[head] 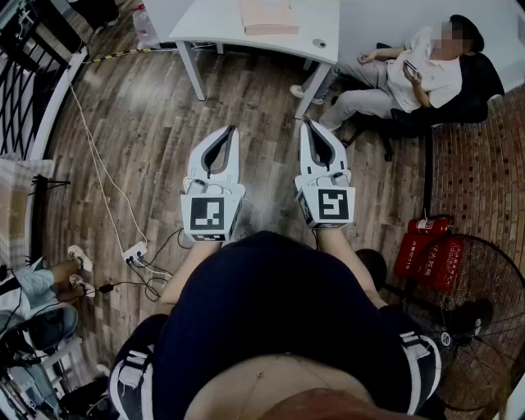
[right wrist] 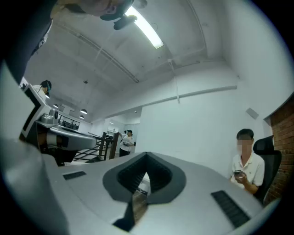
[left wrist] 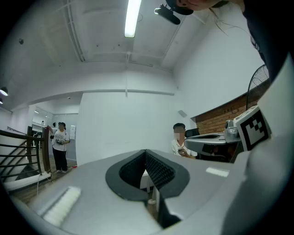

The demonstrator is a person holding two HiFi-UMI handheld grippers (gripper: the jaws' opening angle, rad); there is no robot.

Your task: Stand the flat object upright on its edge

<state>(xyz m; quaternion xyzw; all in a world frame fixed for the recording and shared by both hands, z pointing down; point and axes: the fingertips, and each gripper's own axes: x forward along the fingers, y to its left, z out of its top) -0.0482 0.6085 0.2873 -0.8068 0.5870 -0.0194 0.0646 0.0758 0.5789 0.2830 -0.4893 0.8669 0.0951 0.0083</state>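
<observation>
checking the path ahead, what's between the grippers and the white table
Only bare wooden floor lies between the left gripper, the right gripper and the white table, as the head view shows.

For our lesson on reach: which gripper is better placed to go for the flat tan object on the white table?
Right, narrowly. The left gripper and right gripper are both shut and empty; the flat tan object lies ahead between them, seemingly nearer the right one's tip.

No legible text or labels anywhere.
</observation>
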